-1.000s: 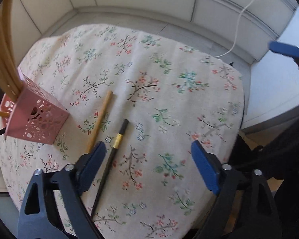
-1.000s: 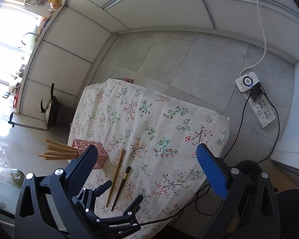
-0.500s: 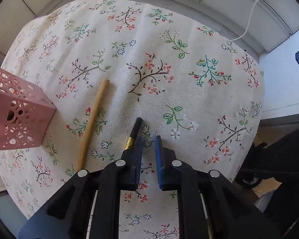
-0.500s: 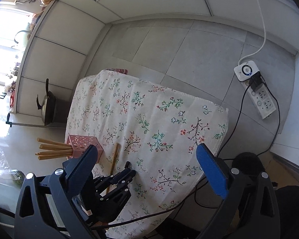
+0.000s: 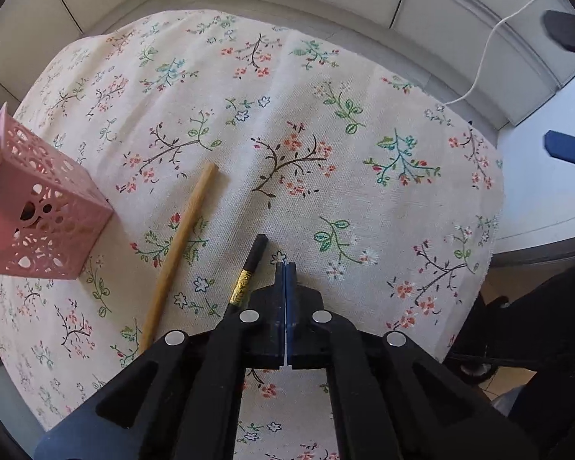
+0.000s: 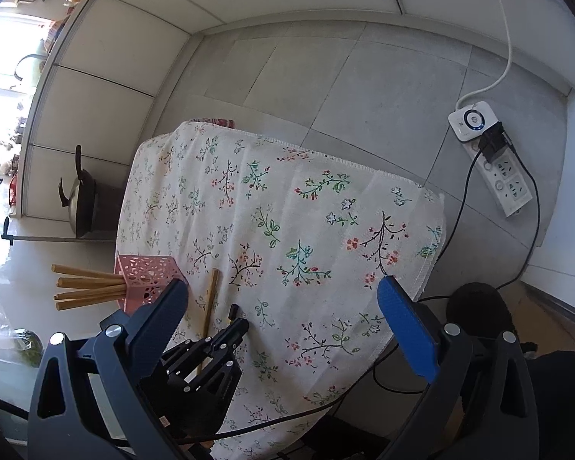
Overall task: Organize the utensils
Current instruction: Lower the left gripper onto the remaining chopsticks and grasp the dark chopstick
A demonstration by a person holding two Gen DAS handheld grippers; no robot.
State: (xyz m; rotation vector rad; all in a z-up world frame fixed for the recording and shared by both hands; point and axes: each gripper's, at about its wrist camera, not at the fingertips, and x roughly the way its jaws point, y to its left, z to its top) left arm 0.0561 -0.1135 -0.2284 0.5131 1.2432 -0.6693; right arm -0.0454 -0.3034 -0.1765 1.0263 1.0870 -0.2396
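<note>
Floral cloth covers the counter [image 5: 364, 122], tiled floor beyond. Left gripper [image 5: 286, 268] is clenched pad to pad with nothing between; the black chopstick [image 5: 249, 272] lies just beside its left pad, apparently missed. Wooden chopstick [image 5: 180, 245] lies further left, pink holder [image 5: 38, 222] with more sticks beyond it. Right gripper [image 6: 283, 314] hovers released, well above the cloth. Sticks look light, stiff, thin and likely to roll: pinch mid-shaft, jaws across the length.

Open right tongs [image 6: 287, 318] hover above floral tablecloth [image 6: 287, 207] and pink holder [image 6: 147, 274].
</note>
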